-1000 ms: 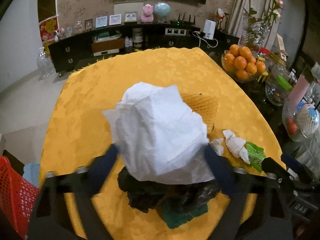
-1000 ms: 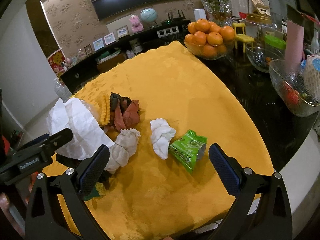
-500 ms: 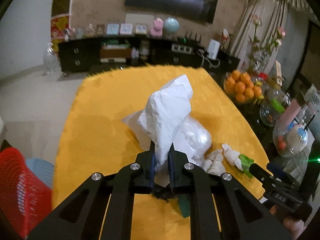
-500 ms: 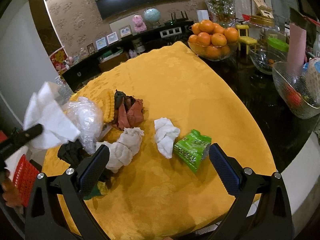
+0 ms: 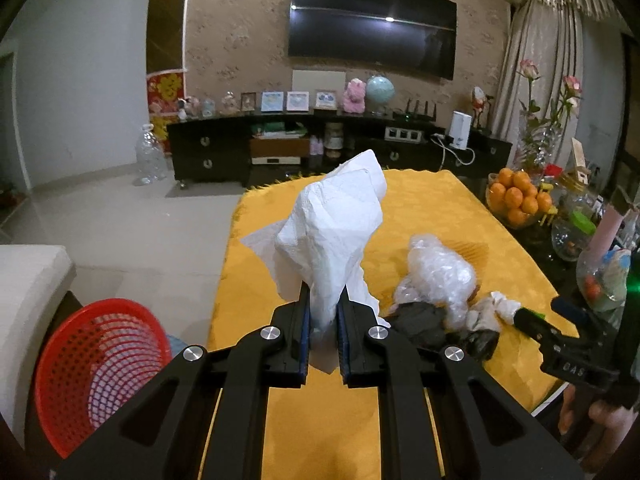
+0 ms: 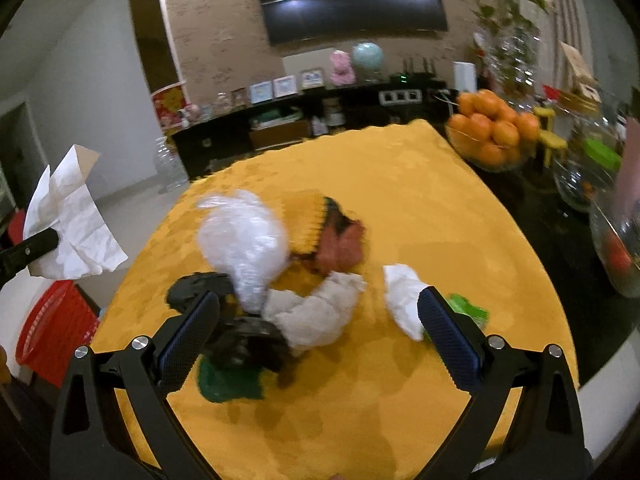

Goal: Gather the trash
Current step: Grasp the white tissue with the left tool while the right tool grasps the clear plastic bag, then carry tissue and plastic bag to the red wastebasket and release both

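My left gripper (image 5: pixel 323 312) is shut on a crumpled white paper (image 5: pixel 332 232) and holds it in the air above the left edge of the yellow table (image 5: pixel 424 208); the paper also shows in the right wrist view (image 6: pixel 72 224). A red basket (image 5: pixel 100 364) stands on the floor below it to the left. My right gripper (image 6: pixel 316 324) is open and empty over a trash pile: a clear plastic bag (image 6: pixel 244 240), a beige tissue wad (image 6: pixel 316 312), black plastic (image 6: pixel 240 340), a white tissue (image 6: pixel 404 296), a green wrapper (image 6: pixel 468 312) and reddish scraps (image 6: pixel 340 244).
A bowl of oranges (image 6: pixel 492 136) and glass bowls (image 6: pixel 616 244) stand on the dark table part at the right. A black TV cabinet (image 5: pixel 280 148) lines the far wall. A white seat edge (image 5: pixel 28 280) is at the left, by the basket.
My left gripper closed on the white paper, lifted it off the pile and carried it left towards the red basket. My right gripper moved in over the trash pile, still open.
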A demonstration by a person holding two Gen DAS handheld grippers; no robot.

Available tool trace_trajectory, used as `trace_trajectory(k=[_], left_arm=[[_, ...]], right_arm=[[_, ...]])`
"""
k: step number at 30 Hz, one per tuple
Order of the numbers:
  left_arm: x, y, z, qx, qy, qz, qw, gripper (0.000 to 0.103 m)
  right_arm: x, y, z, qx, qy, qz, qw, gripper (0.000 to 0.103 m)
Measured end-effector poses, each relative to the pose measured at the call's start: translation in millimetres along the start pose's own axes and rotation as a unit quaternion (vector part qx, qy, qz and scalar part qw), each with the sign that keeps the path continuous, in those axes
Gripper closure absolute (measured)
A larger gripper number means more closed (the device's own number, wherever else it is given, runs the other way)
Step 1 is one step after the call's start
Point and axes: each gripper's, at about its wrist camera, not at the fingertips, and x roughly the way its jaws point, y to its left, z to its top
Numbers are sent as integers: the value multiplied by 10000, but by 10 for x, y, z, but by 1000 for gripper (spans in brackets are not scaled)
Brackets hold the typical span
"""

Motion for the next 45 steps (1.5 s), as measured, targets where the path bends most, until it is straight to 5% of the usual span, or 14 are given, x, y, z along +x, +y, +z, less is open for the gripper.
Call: trace_trajectory(k=[16,22,26,30,45], left_arm=[[-114,457,-235,-338,-252,269,9987,92],[-40,588,-297,-472,-169,291,9983,92],[-33,603,-326,-465,-158,333,9982,92],[-85,614,-314,-478,-235,366,9979,92],[-392,667,-220,-558,-544,578,9953,92]], right_arm=[[885,581,451,-898,319,36,9954,7],[1102,570,365,-944,663,134,9932,33],[1106,574,327,-1009,663,87,9926,49],[1010,531,335,-781,446,138,9959,55],[307,519,545,-461,-431,452,9970,57]])
